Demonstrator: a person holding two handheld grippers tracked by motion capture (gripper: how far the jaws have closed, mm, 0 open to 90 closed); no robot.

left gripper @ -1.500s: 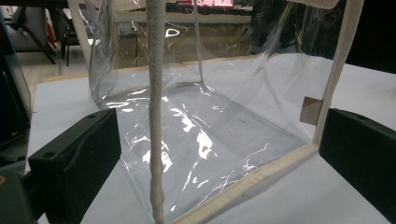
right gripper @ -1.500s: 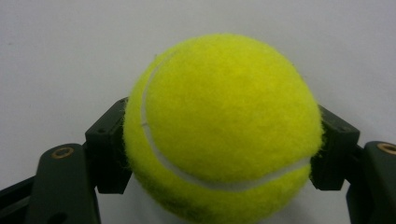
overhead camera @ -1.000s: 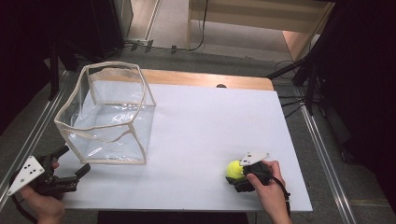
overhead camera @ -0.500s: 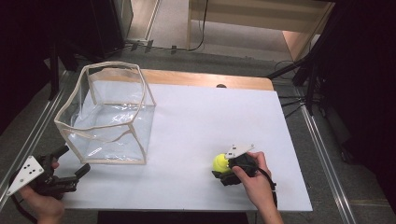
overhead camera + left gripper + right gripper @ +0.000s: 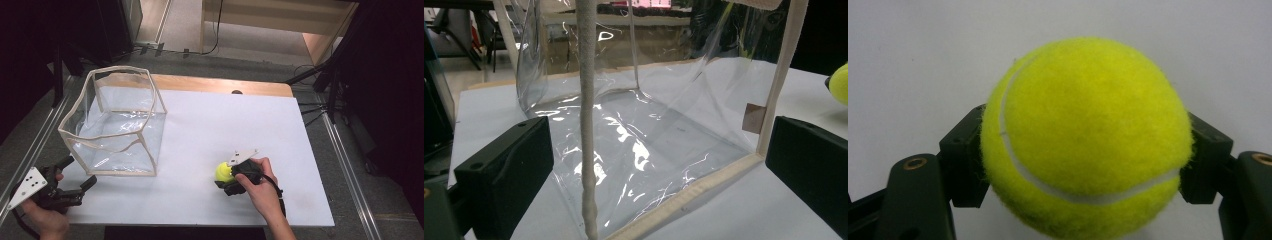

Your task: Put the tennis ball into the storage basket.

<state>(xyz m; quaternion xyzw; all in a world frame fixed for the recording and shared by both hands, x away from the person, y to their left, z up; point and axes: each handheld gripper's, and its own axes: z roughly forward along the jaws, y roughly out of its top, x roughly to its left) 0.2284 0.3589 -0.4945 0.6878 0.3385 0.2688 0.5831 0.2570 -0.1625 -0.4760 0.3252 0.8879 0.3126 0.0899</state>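
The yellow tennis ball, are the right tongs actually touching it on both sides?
Touching. In the right gripper view the yellow felt tennis ball sits between the right tongs, with both black jaws pressed against its left and right sides and no gap showing.

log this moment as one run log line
right hand-held gripper: shut on tennis ball | left hand-held gripper: open, facing clear bag | table

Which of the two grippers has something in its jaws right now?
The right gripper: its jaws are shut on the yellow tennis ball. The left gripper, near the clear bag, is open and holds nothing.
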